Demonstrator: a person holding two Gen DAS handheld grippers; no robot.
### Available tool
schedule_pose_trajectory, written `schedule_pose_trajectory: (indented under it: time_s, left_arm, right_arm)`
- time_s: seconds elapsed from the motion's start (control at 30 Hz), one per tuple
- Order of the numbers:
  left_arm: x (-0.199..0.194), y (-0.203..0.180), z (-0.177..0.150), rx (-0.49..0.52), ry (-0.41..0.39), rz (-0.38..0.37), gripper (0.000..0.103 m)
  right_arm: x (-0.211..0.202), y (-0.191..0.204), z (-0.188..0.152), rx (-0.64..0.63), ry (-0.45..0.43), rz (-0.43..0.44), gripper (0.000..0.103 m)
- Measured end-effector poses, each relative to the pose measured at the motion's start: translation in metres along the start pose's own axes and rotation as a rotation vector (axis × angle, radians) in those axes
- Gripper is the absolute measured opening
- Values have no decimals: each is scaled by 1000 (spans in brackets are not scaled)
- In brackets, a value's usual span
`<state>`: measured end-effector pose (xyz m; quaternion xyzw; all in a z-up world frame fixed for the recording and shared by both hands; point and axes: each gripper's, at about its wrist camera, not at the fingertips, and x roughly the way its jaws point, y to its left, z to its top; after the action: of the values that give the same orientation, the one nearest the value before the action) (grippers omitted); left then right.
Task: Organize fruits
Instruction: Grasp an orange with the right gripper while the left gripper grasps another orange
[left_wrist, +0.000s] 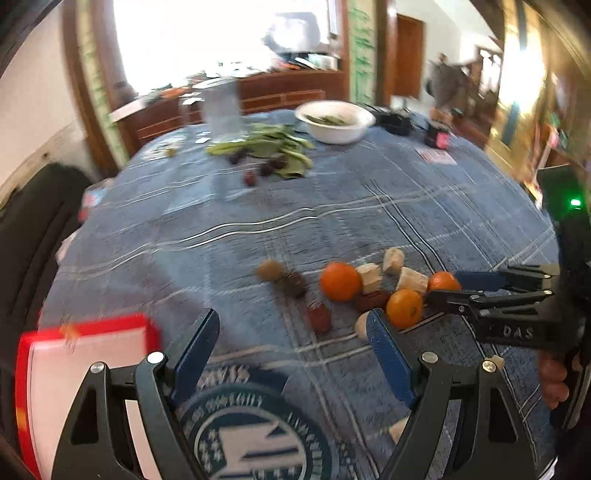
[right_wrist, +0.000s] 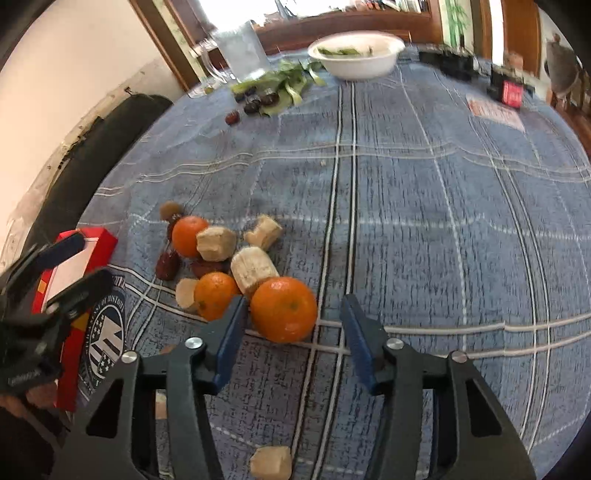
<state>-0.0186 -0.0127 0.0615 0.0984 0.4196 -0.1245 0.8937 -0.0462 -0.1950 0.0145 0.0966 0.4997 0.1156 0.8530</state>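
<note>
Greens fill the white bowl at upper centre; right gripper, released, flanks an orange; left gripper gapes empty.

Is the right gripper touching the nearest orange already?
Cannot tell. In the right wrist view the open right gripper flanks the orange; its left finger looks against the fruit, unclear.

Lived-in home, dining or living room. Table under blue plaid cloth, white bowl with green scraps, clear plastic pitcher, leafy greens scattered beside it. Behind: cluttered wooden sideboard beneath bright window, brown wooden door, black chair back at table edge.
</note>
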Motion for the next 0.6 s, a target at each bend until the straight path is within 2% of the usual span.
schedule_pose_trajectory:
  time_s: [0.2, 0.3, 0.37, 0.47, 0.53, 0.6]
  left_arm:
    - [26, -14, 21, 156, 21, -75, 82]
    - [37, -20, 26, 250, 35, -127, 74]
    - [44, -22, 32, 304, 60, -159, 74]
    - [57, -22, 35, 358, 105, -194, 61]
    - [58, -22, 36, 385, 109, -247, 60]
    - [57, -24, 36, 436, 108, -263, 60]
  right_arm:
    - [-1, -9, -2, 13, -23, 95, 38]
    - [-1, -8, -2, 10, -27, 98, 38]
    - [-2, -8, -2, 15, -26, 100, 38]
    - [-1, -9, -1, 25, -22, 109, 38]
    - [-1, -10, -1, 38, -20, 116, 38]
    - [-1, -12, -1, 47, -16, 121, 38]
